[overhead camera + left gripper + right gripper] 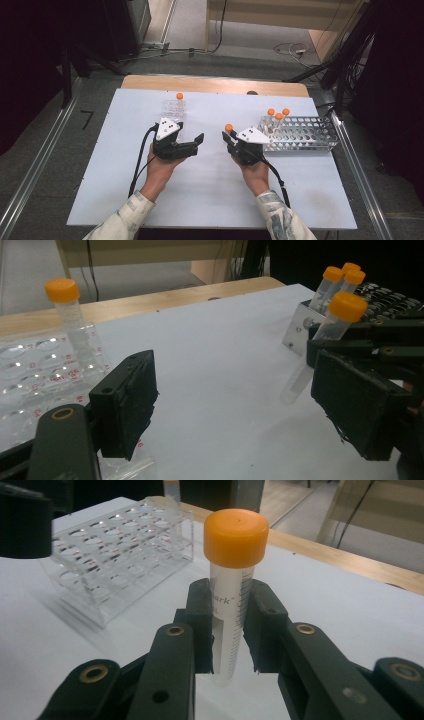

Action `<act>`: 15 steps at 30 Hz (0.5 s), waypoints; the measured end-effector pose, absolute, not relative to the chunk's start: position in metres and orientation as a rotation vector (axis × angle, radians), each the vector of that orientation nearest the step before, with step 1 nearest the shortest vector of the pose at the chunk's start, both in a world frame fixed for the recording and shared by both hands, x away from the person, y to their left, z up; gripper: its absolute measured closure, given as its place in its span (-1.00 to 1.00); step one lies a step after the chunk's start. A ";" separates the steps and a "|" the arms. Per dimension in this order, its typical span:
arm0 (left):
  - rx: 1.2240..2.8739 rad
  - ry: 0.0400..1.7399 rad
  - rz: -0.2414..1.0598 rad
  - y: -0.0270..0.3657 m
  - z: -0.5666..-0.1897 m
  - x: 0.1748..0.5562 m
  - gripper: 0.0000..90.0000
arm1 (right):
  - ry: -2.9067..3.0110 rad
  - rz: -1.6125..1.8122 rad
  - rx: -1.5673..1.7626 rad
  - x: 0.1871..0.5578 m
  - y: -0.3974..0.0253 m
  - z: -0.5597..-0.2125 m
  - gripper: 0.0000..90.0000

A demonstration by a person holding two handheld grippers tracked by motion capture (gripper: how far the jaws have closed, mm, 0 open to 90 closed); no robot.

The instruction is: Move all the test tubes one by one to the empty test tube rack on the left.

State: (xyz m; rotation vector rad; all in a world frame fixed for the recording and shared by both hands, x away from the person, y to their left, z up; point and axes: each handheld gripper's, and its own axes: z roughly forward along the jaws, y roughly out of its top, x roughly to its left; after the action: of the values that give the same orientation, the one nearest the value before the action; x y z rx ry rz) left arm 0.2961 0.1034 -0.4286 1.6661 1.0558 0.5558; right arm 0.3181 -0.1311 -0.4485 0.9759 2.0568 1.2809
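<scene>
Transfer looks to be the step we have in hand: we carry one clear plastic tube with an orange screw cap (pixel 231 605) away from the perforated metal rack (pixel 305 135) at the right of the white table (pixel 210 200) and toward the clear acrylic rack (pixel 120 550) at the left, where a single capped tube (pixel 70 320) already stands upright. Our right gripper (pixel 231 630) has its black jaws clamped on the tube's body just under the cap, so the tube stands nearly upright between them, its tip clear of the table, between the two racks. Three more orange-capped tubes (pixel 278 115) wait in the metal rack's near-left corner. Our left gripper (pixel 192 145) holds nothing; its jaws stand wide apart, just beside the acrylic rack and aimed toward the carried tube. As we judge it, the next move calls for either a handover into those parted jaws or a straight carry to a free hole, with the tube kept vertical so its tip finds the opening.
</scene>
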 end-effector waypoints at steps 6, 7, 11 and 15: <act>1.675 1.032 0.542 0.094 -0.428 0.298 -0.54 | 2.085 1.297 0.956 0.316 -0.119 -0.452 0.61; 1.675 1.029 0.542 0.092 -0.427 0.299 -0.51 | 2.099 1.300 0.948 0.316 -0.114 -0.453 0.61; 1.664 1.023 0.525 0.088 -0.427 0.301 -0.45 | 2.123 1.293 0.938 0.315 -0.109 -0.456 0.61; 1.682 1.007 0.497 0.084 -0.431 0.303 -0.38 | 2.144 1.284 0.932 0.315 -0.103 -0.460 0.61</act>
State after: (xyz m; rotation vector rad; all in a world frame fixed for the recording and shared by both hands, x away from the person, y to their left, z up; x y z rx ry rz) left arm 0.3031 0.0839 -0.4310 1.6822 1.0072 0.4975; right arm 0.3152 -0.1032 -0.4597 0.9325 2.1437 1.2835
